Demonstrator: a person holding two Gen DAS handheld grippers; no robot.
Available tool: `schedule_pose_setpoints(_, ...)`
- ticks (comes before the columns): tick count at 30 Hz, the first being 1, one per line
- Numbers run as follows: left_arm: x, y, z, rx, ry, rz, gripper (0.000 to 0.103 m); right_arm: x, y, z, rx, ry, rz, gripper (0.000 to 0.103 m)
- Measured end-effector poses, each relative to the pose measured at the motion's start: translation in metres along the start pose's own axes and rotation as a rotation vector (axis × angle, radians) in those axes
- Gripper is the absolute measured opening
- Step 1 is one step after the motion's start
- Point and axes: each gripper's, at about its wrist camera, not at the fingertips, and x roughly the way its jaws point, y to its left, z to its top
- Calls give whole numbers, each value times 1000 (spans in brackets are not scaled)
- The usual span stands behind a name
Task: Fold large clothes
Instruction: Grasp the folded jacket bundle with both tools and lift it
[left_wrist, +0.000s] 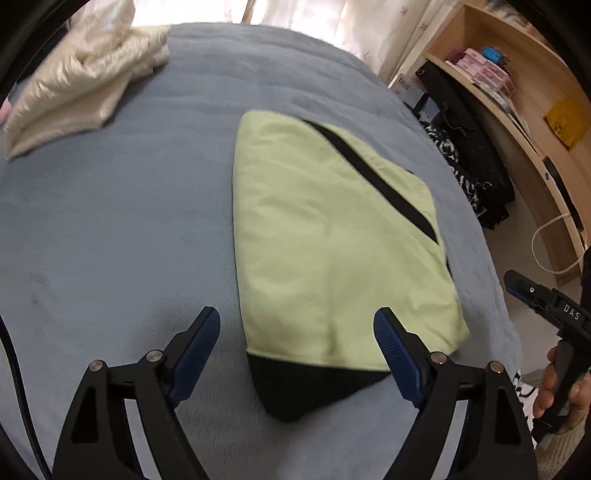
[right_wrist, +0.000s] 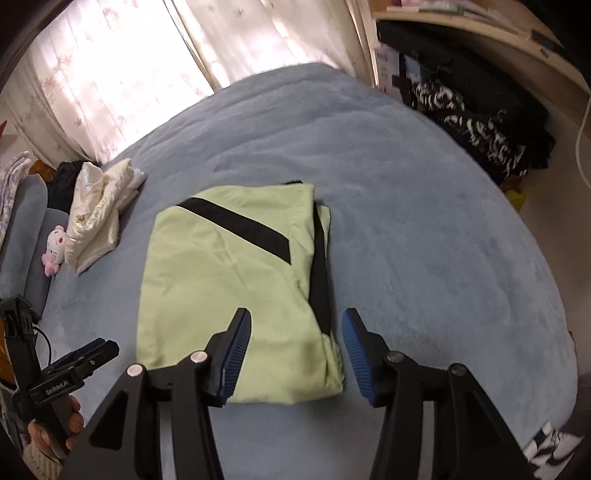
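Green garment (right_wrist: 229, 280) lying folded into a compact rectangle near the middle of the blue-grey bed (right_wrist: 424, 229), black diagonal stripe (right_wrist: 240, 225) uppermost. Layers stacked flat, edges roughly squared; probably set mid-bed so both sides remain reachable. Black lining (left_wrist: 295, 384) poking out from under the garment's near edge in the left wrist view, a corner not fully tucked.

Left tongs (left_wrist: 297, 343) spread wide, hovering over the garment's near edge, nothing between the pads, no contact with cloth. Right tongs (right_wrist: 297, 347) parted to a middling gap above the garment's near right corner, also empty. Both angled downward at the garment, clear of it: reads as a release after a fold, judged from the flat lie of the cloth and the empty pads.

Cream garment (right_wrist: 99, 206) bunched well to the left of the green garment, near the bed's far side; likely parked there to keep the working area free. Pink plush toy (right_wrist: 55, 247) just beyond it, off the bed's edge. Dark clothes (right_wrist: 480, 122) heaped off to the green garment's right, below the wooden shelf (left_wrist: 517, 92).

Fold on this piece appears nearly complete; stray black lining possibly wanting a tuck.
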Motion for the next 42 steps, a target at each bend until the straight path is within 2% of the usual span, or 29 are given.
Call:
schedule_pose_setpoints(5,36,11,8,-50,64,-34,84,39,-25,9,64,75,48,51)
schedule_pose_setpoints(12,76,15,14,-61,116,-70,84,95,-52,10,118,178,157,51)
schedule_pose_setpoints(19,94,17,18,-66,112,-126,94,126,-65,11,186,220,307,51)
schedule_pose_setpoints(26,107,13,23,-62,99,-164,101,149,-52,16,185,244,468,54)
schedule_pose_setpoints(31,115,5,27,-19,85,-164,102,162,-39,21,156,225,503,56)
schedule_pose_setpoints(37,118,7,34,-14,104,-179,102,165,-33,21,118,185,515,56)
schedule_pose_setpoints(40,117,8,34,-20,106,-178,102,162,-32,18,100,162,492,50)
schedule_pose_setpoints(42,117,7,34,-26,105,-172,102,161,-31,18,99,157,482,41)
